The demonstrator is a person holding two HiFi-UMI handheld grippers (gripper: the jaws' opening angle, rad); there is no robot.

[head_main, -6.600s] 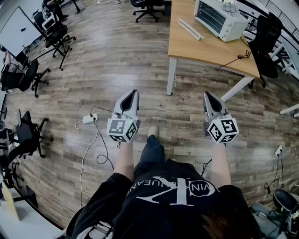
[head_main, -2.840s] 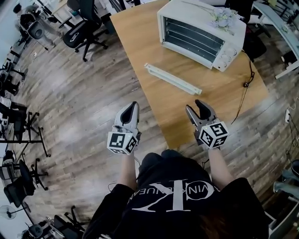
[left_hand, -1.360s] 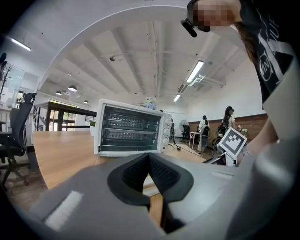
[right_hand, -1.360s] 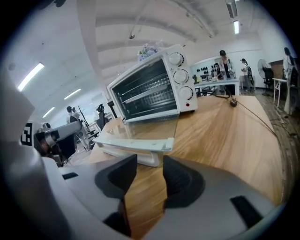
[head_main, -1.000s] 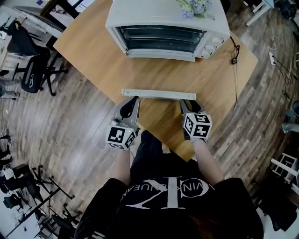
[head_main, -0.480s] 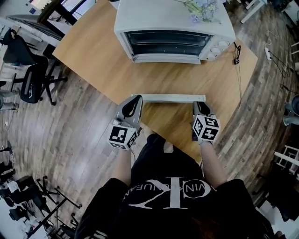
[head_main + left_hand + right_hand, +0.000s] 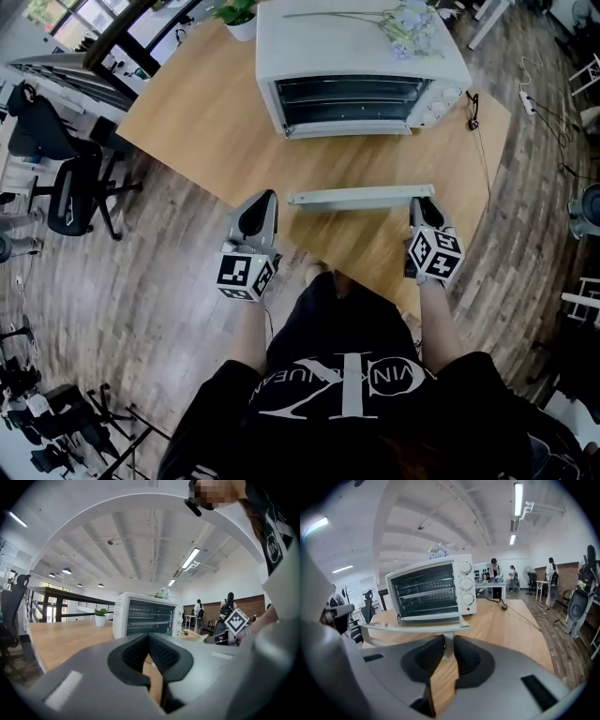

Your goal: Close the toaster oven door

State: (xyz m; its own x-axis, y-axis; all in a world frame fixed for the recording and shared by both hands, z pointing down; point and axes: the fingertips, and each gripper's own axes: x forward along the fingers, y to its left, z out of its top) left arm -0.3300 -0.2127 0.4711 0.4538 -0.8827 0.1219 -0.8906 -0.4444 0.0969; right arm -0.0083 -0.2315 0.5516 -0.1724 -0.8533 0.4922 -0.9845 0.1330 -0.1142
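A white toaster oven (image 7: 361,56) stands on the wooden table (image 7: 206,112), its racks showing through the front. A long white bar (image 7: 361,197) lies across the table in front of it, apart from the oven. My right gripper (image 7: 424,202) is at the bar's right end. In the right gripper view the jaws (image 7: 447,641) are closing on the bar's upright end post (image 7: 448,638), pads against it, with the oven (image 7: 431,592) behind. My left gripper (image 7: 260,199) is shut and empty at the table's edge, just left of the bar's left end. The oven (image 7: 147,616) lies ahead of it.
Flowers (image 7: 408,19) lie on the oven's top and a potted plant (image 7: 239,14) stands behind it. A power cable (image 7: 472,98) runs off the table's right side. Office chairs (image 7: 70,187) stand on the wooden floor to the left.
The view has closed in on the table. My right gripper moved forward to the bar's right end and its jaws narrowed around the end post. The left gripper stayed shut beside the bar.
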